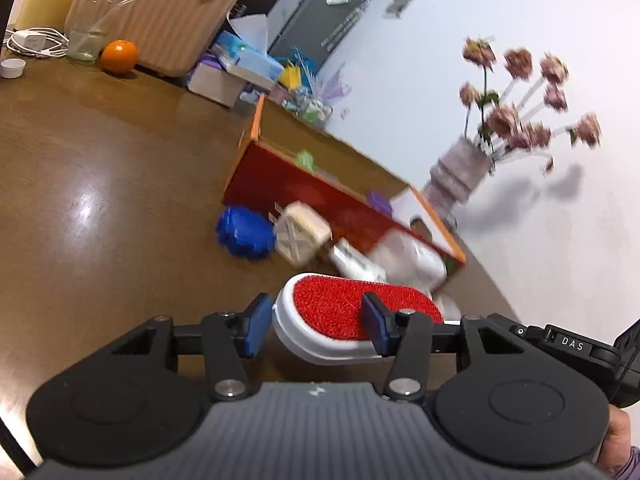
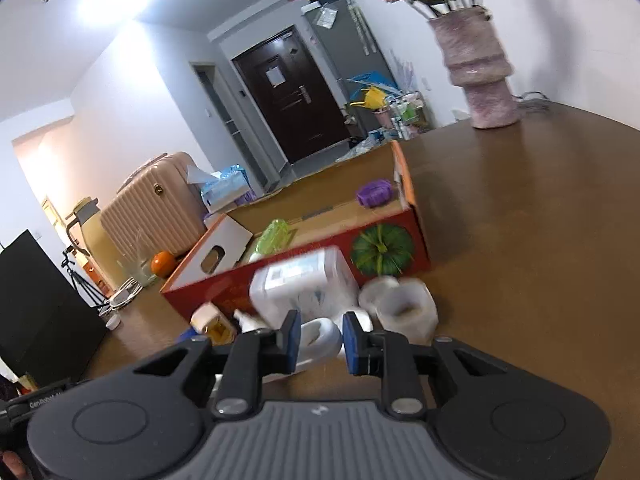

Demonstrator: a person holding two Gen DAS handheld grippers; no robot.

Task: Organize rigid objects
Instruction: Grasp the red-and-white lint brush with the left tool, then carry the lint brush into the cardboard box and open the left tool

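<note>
A white brush with a red bristle pad [image 1: 344, 316] lies on the brown table between the open fingers of my left gripper [image 1: 316, 326]; neither blue pad clearly presses it. My right gripper [image 2: 320, 340] is open around the white end of that brush [image 2: 320, 338]. A red cardboard box [image 1: 304, 188] stands behind, also in the right wrist view [image 2: 320, 256], holding a purple piece [image 2: 374, 193] and a green piece [image 2: 274, 236]. Loose in front of it lie a blue toy [image 1: 244, 232], a beige block [image 1: 302, 236], a clear plastic box [image 2: 304, 284] and a tape roll [image 2: 404, 308].
A vase of pink flowers [image 1: 460, 172] stands on the table near the wall, right of the box. A pink suitcase [image 1: 160, 12], an orange [image 1: 119, 56], a glass [image 1: 86, 32], a tissue box [image 1: 248, 58] and a charger cable [image 1: 36, 42] sit at the far side.
</note>
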